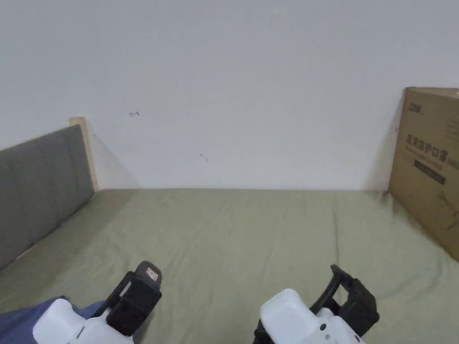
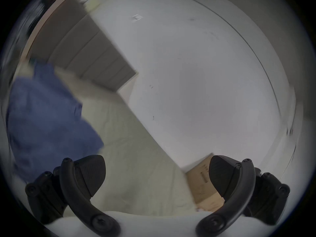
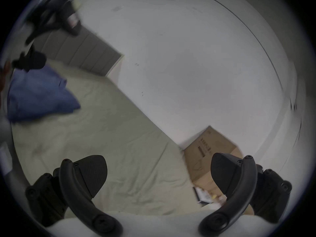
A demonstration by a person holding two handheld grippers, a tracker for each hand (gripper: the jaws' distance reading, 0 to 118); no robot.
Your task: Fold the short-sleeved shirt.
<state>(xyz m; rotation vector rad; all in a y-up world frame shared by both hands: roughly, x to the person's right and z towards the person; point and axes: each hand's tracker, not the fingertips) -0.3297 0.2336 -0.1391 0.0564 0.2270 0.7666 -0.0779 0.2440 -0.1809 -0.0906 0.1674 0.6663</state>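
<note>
Shirt [image 1: 27,316] on bed [image 1: 251,233] at near left, headboard [image 1: 40,192] left, cardboard box [image 1: 428,165] right, wall [image 1: 246,89] behind.

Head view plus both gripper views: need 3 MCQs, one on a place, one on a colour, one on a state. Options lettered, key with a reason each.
1. Where does the shirt lie on the bed?
A. against the cardboard box
B. at the near left, by the left gripper
C. at the middle of the far edge

2. What colour is the shirt?
A. blue
B. red
C. white

3. How do the two grippers stand?
A. both shut on the shirt
B. left shut, right open
C. both open, holding nothing

Key:
1 B: in the head view the blue cloth shows at the lower left corner, beside the left gripper; the cardboard box stands at the far right.
2 A: it reads blue in all three views.
3 C: the left gripper and the right gripper each show their fingers wide apart with bare sheet between.
</note>
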